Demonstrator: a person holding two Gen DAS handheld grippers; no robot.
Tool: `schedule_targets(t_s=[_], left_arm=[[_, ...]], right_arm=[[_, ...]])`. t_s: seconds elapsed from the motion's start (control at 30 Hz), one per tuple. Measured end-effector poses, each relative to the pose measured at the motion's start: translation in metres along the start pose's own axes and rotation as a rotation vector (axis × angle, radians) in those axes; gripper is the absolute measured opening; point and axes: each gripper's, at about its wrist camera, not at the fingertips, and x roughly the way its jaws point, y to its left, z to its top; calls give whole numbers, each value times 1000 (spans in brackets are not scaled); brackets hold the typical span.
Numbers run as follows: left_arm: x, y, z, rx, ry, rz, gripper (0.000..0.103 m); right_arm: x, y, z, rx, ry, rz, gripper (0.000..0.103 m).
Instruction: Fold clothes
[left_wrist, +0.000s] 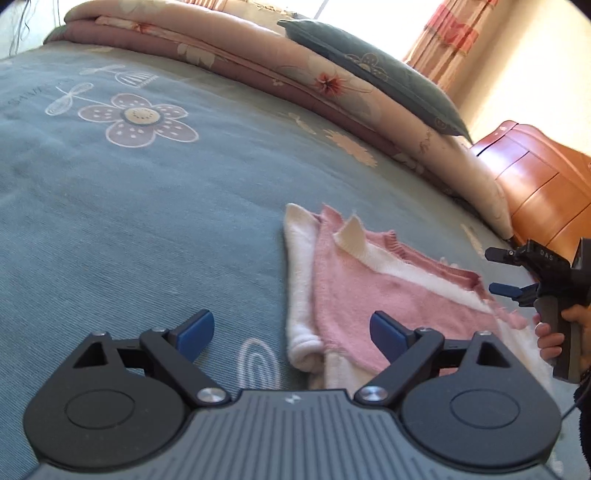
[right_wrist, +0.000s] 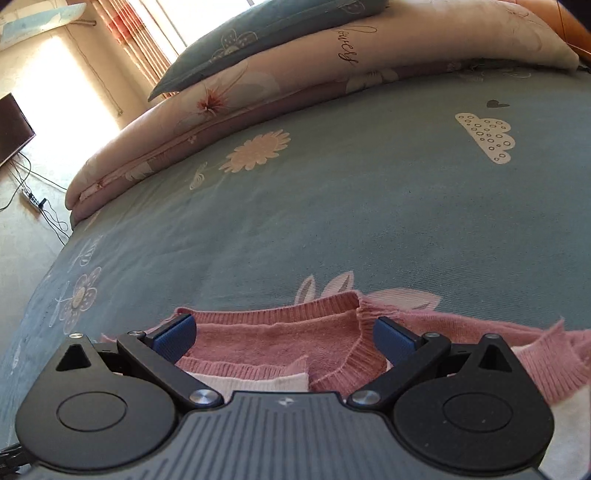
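A pink and white knitted sweater (left_wrist: 369, 288) lies partly folded on the blue bedspread (left_wrist: 147, 221), with a white sleeve along its left side. My left gripper (left_wrist: 291, 325) hovers open over the sweater's near left corner, with nothing pressed between its blue pads. At the right edge of the left wrist view, a person's hand (left_wrist: 550, 332) holds my right gripper (left_wrist: 496, 271), which stands open beside the sweater's right side. In the right wrist view, the right gripper (right_wrist: 284, 328) is open just above the sweater's pink ribbed neckline (right_wrist: 273, 343), gripping nothing.
A folded floral quilt (left_wrist: 258, 62) with a grey-blue pillow (left_wrist: 369, 74) on top lies along the far side of the bed. An orange wooden headboard (left_wrist: 535, 184) stands at the right. Beyond the bed's left edge, a power strip with cables (right_wrist: 31, 197) lies on the floor.
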Motion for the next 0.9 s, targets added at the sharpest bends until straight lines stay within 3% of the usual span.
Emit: schedule_targets(t_s=[0.1,0.2,0.3,0.4,0.63,0.77,0.9], left_arm=[[3,-1,-1,19,0,3,92],[4,-4,-2,37,-3,0,92],[4,-6,-2,47,-2,-3,92],[2,-7,0,42,11,-41,92],[-5,-2,5,-18,48,-160,92],[-7,0,9,-39,119,-226,92],[-15,-1,12,-44,116,-232,92]], right_arm=[[24,-5,-3,-21,0,-31,103],[28,-3,-5,-46,-87,-41,103],[24,9,-6,-124,-65,-94,103],[0,26,-10,-153,-38,-64,102],[-70,97,-49,-399,-28,-43,102],[-99,144,-83,-555,-9,-17,102],[-120,185,-114,-734,30,-13,99]])
